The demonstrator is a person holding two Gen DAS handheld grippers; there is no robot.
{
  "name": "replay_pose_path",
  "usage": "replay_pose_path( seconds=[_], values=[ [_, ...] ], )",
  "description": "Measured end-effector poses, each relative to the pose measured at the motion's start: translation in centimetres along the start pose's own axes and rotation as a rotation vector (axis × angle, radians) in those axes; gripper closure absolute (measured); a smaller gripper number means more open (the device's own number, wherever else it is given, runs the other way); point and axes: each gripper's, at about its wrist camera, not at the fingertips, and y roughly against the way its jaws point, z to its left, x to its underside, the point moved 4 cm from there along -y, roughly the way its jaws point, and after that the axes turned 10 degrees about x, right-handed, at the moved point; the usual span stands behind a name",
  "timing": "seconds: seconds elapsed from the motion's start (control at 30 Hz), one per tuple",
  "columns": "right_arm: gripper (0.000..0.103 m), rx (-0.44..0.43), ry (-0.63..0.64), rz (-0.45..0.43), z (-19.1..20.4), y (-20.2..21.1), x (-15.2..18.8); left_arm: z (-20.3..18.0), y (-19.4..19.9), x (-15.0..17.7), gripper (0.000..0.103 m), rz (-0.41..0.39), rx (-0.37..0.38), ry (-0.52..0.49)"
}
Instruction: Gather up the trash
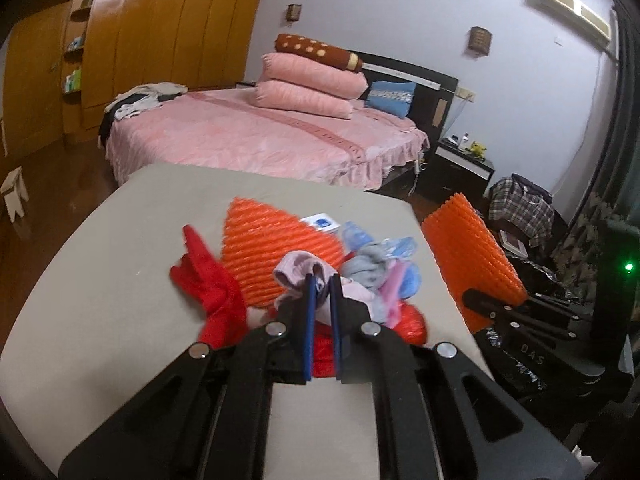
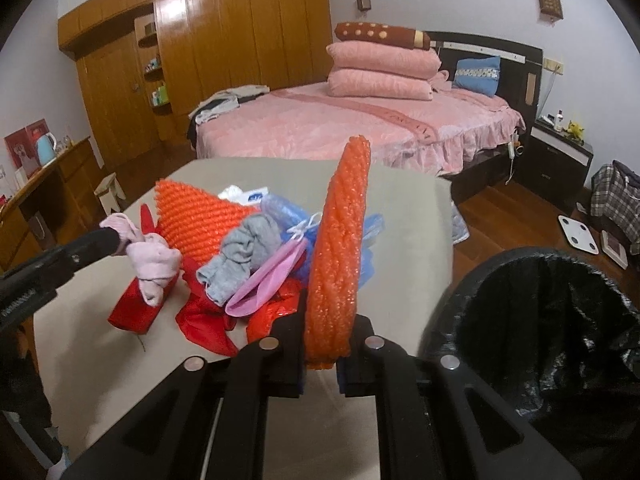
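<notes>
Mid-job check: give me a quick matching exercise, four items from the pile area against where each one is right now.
1 pink sock
2 orange foam sheet
3 grey sock
4 bin with black liner

A beside the table, on the right
B clamped in the right gripper
C lying in the pile on the table
D clamped in the left gripper

Pairs: 1-D, 2-B, 3-C, 4-A

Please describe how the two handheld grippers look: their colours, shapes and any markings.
Both are matte black plastic. The left gripper has two long fingers lined with blue pads, angular linkage arms with cut-out slots, and round silver pivot pins. The right gripper is built the same; seen from the left wrist, its body carries pale letters, apparently "DAS".
</notes>
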Motion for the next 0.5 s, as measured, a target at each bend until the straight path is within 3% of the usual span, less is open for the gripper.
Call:
replay_pose_path(
  seconds=[0.27, 0.5],
  values=[
    [0.092, 0.09, -0.08, -0.028, -6.3, 4.1, 0.4, -6.7, -2.2, -1.1, 0.097, 0.014, 0.15, -0.087],
    [0.091, 0.228, -0.161, -0.013, -13.2, 6.5, 2.2, -16.0, -6.1, -0.4, 0.097, 0.069, 0.366, -0.177]
  ],
)
